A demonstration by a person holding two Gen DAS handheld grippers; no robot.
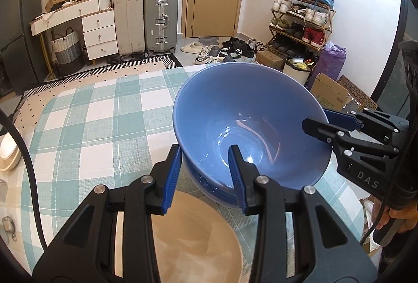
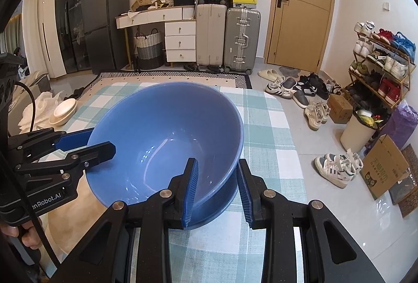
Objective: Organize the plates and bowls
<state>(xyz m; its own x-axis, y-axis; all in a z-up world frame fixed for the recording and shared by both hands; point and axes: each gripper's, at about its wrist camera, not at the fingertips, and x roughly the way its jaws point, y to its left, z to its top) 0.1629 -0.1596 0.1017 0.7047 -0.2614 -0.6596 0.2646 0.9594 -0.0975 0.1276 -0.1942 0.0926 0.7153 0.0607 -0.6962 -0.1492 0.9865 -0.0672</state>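
A large blue bowl (image 1: 245,121) is tilted over a second blue bowl (image 1: 209,187) on the checked tablecloth. My left gripper (image 1: 205,170) straddles its near rim, one finger inside and one outside, with a visible gap. My right gripper (image 2: 216,178) straddles the opposite rim of the same bowl (image 2: 167,131) in the same way and shows in the left wrist view (image 1: 317,123). A beige plate (image 1: 193,238) lies under my left gripper, next to the bowls.
The table carries a green-and-white checked cloth (image 1: 99,121). A cream bowl (image 2: 64,110) sits off the table to the left. Beyond are suitcases (image 1: 160,19), a shoe rack (image 1: 300,16), a bin (image 2: 358,130) and cardboard boxes (image 2: 384,165) on the floor.
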